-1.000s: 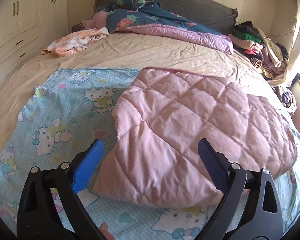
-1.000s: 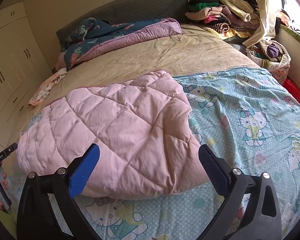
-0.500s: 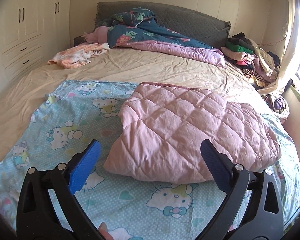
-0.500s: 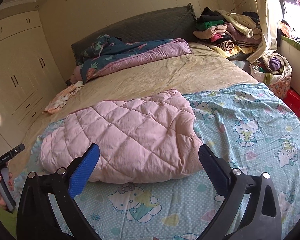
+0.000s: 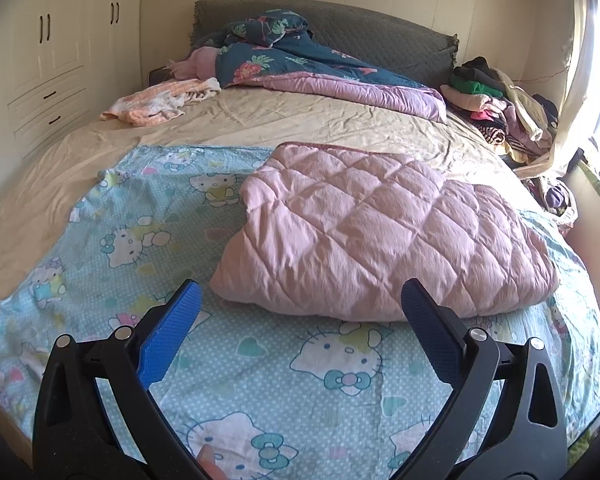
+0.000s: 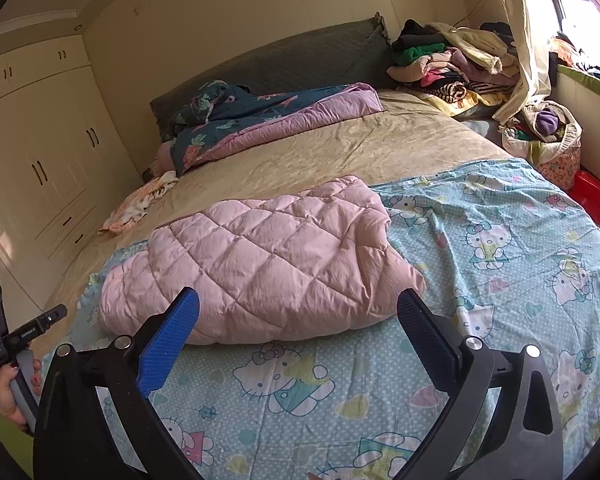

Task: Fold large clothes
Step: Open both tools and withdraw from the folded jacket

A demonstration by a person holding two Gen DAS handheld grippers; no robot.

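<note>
A pink quilted garment point(image 5: 380, 232) lies folded into a thick bundle on a light blue Hello Kitty sheet point(image 5: 148, 240) spread over the bed. It also shows in the right wrist view point(image 6: 268, 268), on the same sheet point(image 6: 500, 248). My left gripper point(image 5: 298, 300) is open and empty, held back above the sheet in front of the bundle's near edge. My right gripper point(image 6: 298, 300) is open and empty too, held back before the bundle's near edge. The left gripper's handle and the hand on it point(image 6: 16, 364) show at the right wrist view's left edge.
The beige bed point(image 5: 300, 124) carries a teal and purple duvet point(image 5: 320, 72) by the grey headboard and an orange-white cloth point(image 5: 160, 100). A pile of clothes point(image 5: 496, 104) lies at the far right. White wardrobes point(image 5: 52, 60) stand left. A bag and a red box point(image 6: 592, 196) stand beside the bed.
Both grippers have pulled back and up from the pink bundle, which now looks smaller and farther away. Both stay open. The bundle has not moved.
</note>
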